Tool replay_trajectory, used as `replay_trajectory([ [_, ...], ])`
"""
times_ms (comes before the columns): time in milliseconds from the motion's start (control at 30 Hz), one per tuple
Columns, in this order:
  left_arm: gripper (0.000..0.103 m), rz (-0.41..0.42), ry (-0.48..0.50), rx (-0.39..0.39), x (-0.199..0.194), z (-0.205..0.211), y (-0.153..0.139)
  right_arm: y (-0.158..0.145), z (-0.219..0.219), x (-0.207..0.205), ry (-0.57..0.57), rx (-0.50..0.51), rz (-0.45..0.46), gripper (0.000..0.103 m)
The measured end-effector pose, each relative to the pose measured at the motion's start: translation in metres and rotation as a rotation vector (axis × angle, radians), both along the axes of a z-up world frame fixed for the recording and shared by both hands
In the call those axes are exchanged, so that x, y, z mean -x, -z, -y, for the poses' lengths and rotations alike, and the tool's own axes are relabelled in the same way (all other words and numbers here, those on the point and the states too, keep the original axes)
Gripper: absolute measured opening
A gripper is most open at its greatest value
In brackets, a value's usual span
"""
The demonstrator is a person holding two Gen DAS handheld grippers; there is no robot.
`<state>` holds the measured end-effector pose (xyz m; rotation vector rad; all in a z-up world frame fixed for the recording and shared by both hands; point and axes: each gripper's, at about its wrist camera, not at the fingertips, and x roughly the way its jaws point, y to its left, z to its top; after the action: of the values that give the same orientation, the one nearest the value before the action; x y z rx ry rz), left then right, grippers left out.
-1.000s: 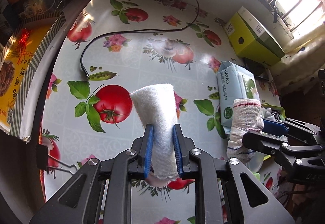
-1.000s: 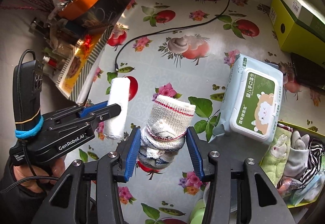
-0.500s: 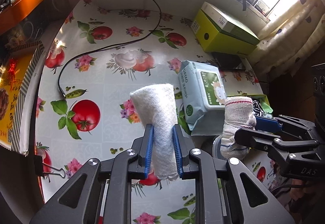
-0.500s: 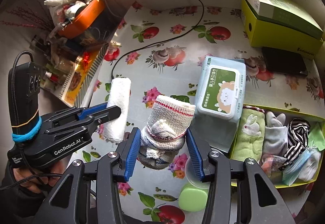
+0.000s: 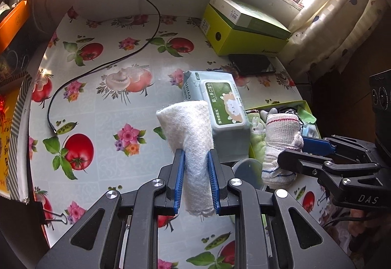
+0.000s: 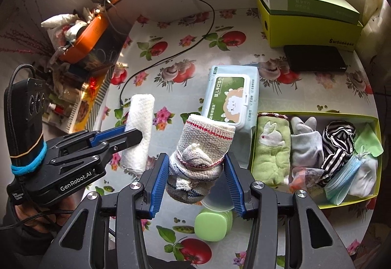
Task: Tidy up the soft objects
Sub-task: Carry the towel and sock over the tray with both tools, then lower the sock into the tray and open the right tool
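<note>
My left gripper (image 5: 195, 181) is shut on a rolled white towel (image 5: 190, 132) and holds it above the table; the towel also shows in the right wrist view (image 6: 139, 132). My right gripper (image 6: 195, 181) is shut on a rolled mesh cloth with a red stripe (image 6: 202, 147), seen from the left wrist view (image 5: 281, 137) too. A yellow-green tray (image 6: 317, 115) at the right holds a green rabbit towel (image 6: 271, 147), grey socks (image 6: 305, 144), a striped cloth (image 6: 337, 142) and face masks. Both rolls hang left of the tray.
A pack of wet wipes (image 6: 232, 95) lies beside the tray. A green shoebox (image 6: 305, 12) and a black device (image 6: 315, 59) stand at the back. A green lidded jar (image 6: 212, 225) sits below my right gripper. A black cable (image 5: 97, 68) crosses the tablecloth.
Both grippers have swung right with their rolls, from over the tomato print toward the wet wipes and tray. The tray has come into full view.
</note>
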<state>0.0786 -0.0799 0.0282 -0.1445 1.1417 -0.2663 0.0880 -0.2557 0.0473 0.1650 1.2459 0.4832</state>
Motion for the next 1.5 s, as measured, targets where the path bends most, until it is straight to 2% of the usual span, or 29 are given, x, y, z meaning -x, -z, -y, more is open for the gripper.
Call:
replay_trajectory([
  [1033,0.020,-0.011,0.244,-0.028,-0.031,0.115,0.001,0.020,0.128,0.005,0.273,-0.009,-0.026,0.045],
  [1500,0.020,-0.025,0.311,-0.033,-0.042,0.149,0.008,0.039,0.204,-0.019,0.458,0.007,-0.031,0.045],
])
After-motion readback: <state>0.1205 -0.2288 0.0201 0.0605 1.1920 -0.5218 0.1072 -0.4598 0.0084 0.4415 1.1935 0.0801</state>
